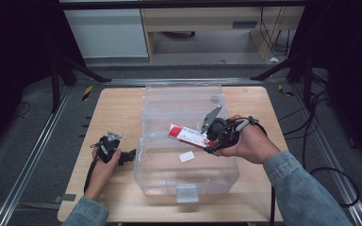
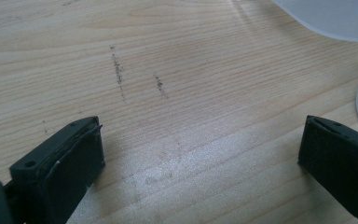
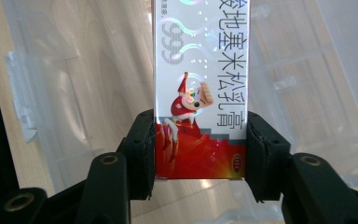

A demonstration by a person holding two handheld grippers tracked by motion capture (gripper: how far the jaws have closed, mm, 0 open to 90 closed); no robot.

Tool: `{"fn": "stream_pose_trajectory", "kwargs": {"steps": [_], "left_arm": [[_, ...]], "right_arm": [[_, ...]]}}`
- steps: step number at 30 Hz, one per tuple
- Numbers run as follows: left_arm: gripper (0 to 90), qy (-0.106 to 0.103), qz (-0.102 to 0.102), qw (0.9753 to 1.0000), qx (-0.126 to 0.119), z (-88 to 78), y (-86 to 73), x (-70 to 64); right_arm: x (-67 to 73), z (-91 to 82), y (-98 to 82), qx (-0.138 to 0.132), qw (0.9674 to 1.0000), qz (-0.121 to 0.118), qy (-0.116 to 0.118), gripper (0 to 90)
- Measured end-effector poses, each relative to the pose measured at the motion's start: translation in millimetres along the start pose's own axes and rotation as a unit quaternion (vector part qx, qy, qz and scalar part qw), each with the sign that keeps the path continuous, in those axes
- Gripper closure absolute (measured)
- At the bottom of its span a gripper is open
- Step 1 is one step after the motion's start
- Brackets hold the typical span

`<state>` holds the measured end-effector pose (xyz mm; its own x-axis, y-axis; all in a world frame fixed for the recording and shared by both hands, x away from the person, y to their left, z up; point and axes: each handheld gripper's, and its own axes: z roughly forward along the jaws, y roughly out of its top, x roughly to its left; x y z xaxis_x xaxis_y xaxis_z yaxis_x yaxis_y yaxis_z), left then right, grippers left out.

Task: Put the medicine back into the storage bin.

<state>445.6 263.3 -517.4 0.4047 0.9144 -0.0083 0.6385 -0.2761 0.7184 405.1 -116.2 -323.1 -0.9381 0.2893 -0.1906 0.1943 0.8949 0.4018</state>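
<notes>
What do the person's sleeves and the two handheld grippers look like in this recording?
Both forearms wear blue denim sleeves. The left gripper and right gripper are black, each topped by a grey three-cornered plate and trailing a black cable. Close up, the flat black jaws carry layered pads, and round brass-coloured fasteners sit in the jaw arms.

Two black jaws of the left gripper (image 2: 200,158) rise from the bottom corners of the frame, one at lower left and one at lower right, standing wide apart with nothing between them. Behind them lies the pale wooden tabletop with fine grain (image 2: 177,93), bearing short dark scuff marks (image 2: 118,72) left of centre. A frosted translucent plastic edge (image 2: 335,18) curves in at the upper right, another piece at the right edge.
</notes>
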Motion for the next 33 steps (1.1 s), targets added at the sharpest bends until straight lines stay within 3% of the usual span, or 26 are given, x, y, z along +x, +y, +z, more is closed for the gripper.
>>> {"fn": "stream_pose_trajectory", "kwargs": {"steps": [22,33], "left_arm": [[0.0,-0.001,0.001,1.0,0.0,0.1,0.1,-0.1],[0.0,-0.001,0.0,1.0,0.0,0.1,0.1,-0.1]], "right_arm": [[23.3,28.1,37.0,0.01,0.9975,-0.06,0.037,51.4],[27.3,40.7,41.8,0.025,0.996,-0.073,0.046,51.4]]}}
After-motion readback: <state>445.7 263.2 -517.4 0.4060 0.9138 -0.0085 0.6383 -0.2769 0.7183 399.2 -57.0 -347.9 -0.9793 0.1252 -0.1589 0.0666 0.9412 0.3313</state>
